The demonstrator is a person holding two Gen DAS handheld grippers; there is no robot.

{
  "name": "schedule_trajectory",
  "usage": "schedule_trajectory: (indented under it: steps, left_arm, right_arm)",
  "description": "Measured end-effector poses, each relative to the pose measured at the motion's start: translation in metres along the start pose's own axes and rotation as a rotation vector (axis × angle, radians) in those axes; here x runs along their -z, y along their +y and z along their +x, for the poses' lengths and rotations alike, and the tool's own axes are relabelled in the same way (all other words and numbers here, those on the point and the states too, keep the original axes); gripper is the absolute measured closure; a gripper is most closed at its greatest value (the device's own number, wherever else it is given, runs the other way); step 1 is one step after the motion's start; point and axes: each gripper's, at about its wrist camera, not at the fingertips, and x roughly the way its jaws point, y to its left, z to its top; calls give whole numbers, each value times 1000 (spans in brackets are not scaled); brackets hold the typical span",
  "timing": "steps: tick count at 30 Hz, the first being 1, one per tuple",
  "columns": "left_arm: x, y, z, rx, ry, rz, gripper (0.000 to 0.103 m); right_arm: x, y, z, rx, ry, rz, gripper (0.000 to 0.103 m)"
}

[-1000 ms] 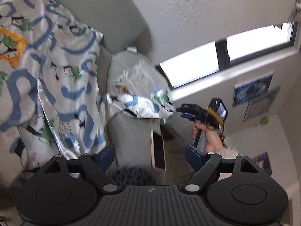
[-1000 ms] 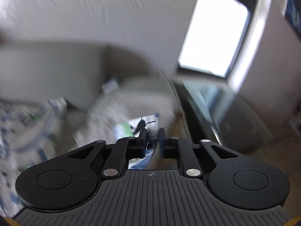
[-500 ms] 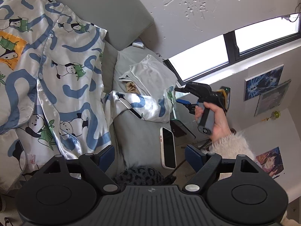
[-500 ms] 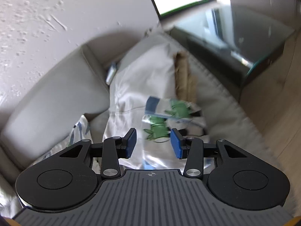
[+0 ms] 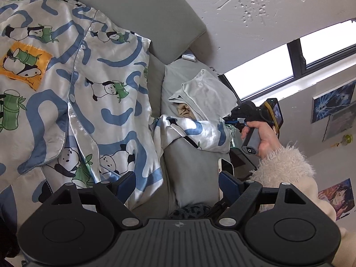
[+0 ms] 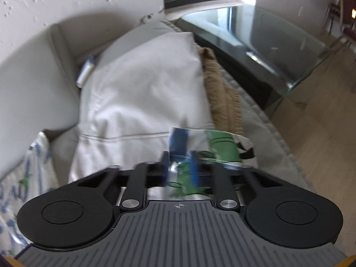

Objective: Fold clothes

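A white pajama shirt with blue swirls and pandas lies spread over the grey sofa. Its sleeve reaches right across a grey cushion. My right gripper, held by a hand in a fluffy cream sleeve, meets the sleeve's end. In the right wrist view the right gripper has narrowed its jaws on the cuff, with cloth between the blue pads; the picture is blurred. My left gripper is open above the shirt's hem and the cushion, holding nothing.
A phone lies on the cushion's right edge. A cream cloth and a tan one lie beyond the cuff. A dark glass table stands right of the sofa. The sofa back rises behind.
My right gripper came down to the sleeve's cuff and its jaws drew in from wide open onto the cloth. The left view has settled closer over the shirt.
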Motion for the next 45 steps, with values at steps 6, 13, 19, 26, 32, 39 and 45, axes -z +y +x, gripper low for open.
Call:
schedule_trajectory:
  steps: [6,13,19,26,32,39,45]
  left_arm:
    - [7,-6,-9,-16,-16,16,24]
    - [16,-17,-22,-36,-50,52,24]
    - [23,-26,-35,-100,-86,118,24]
    - [20,-23,-74,-162,-176,152,24]
    - [8,-4,-145,-206,-343,118,23]
    - [11,30,-174,-299,-405,28,23]
    - [13,58,-179,-357,-411,-46,23]
  right_arm:
    - [6,-10,-22,-23,-55,-5,101]
    - [12,-12,-91,-152,-172,-46,101]
    - [27,-17,-162,-334,-262,-87,101]
    - [41,-5,-237,-541,-336,-194,101]
    - [66,49,-297,-769,-353,-391,101]
    - [152,189,-305,-1061,-93,-613,78]
    - [194,225,-288,-1057,3,-655,44]
